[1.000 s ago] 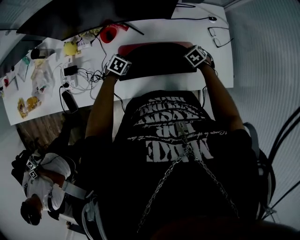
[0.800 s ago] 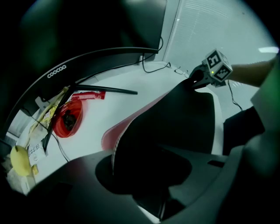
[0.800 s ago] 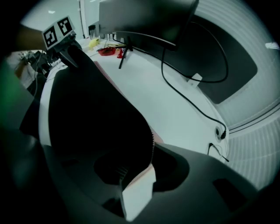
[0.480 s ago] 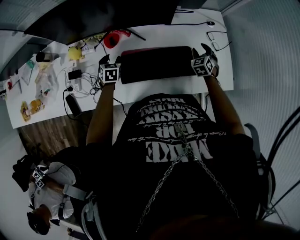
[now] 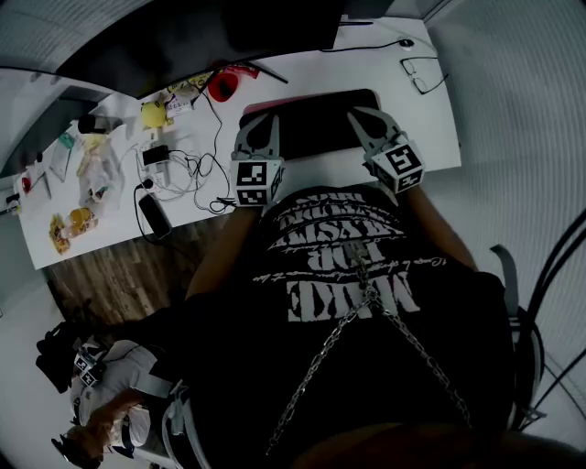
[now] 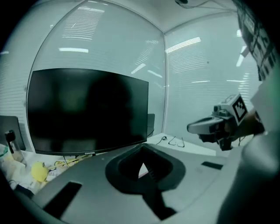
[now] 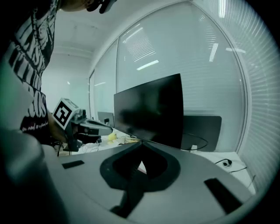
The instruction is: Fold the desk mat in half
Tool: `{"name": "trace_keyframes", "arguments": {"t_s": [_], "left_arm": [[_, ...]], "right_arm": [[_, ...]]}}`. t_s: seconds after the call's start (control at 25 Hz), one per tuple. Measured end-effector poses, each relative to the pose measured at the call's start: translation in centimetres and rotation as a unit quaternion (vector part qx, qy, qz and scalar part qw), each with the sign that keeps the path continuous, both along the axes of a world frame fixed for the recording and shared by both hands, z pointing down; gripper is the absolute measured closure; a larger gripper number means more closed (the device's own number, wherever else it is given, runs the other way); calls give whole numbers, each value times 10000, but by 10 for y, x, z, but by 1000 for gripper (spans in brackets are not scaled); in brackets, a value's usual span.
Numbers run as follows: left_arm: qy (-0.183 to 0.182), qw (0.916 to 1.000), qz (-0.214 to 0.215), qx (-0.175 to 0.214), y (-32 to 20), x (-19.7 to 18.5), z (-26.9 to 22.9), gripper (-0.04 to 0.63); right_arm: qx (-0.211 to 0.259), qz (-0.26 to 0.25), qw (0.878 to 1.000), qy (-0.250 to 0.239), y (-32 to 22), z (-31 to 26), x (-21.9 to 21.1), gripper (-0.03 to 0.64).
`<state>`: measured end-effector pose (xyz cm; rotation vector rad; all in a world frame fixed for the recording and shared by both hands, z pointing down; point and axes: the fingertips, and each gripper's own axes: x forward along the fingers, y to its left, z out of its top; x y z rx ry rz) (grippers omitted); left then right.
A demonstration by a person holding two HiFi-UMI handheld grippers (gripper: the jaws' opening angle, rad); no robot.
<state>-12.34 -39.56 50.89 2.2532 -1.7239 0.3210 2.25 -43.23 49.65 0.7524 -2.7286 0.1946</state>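
Observation:
The desk mat [image 5: 311, 128] lies folded on the white desk [image 5: 430, 137], dark side up, with a thin red strip showing along its far left edge. My left gripper [image 5: 258, 124] hovers over the mat's near left part with its jaws shut and nothing between them. My right gripper [image 5: 360, 115] hangs over the mat's near right part, also shut and empty. In the left gripper view the jaw tips [image 6: 142, 147] meet, and the right gripper [image 6: 194, 127] shows off to the right. In the right gripper view the tips [image 7: 141, 144] meet too, with the left gripper [image 7: 105, 127] at the left.
A large dark monitor [image 5: 229, 27] stands behind the mat. Glasses [image 5: 423, 71] and a mouse [image 5: 406, 42] lie at the desk's far right. A red object [image 5: 222, 84], a yellow item [image 5: 154, 114], cables [image 5: 188, 169] and a black block [image 5: 154, 215] crowd the left. Another person [image 5: 101, 394] sits lower left.
Both grippers came off the mat's two ends, drew back toward the person's body and closed. The mat stays folded on the desk.

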Motion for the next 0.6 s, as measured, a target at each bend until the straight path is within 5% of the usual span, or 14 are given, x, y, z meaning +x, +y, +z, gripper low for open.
{"name": "trace_keyframes", "arguments": {"t_s": [0.6], "left_arm": [[15,9988,490,23,13,-3,-5,589]], "right_arm": [[120,333,9994,63,22,-27,-14,617]]}}
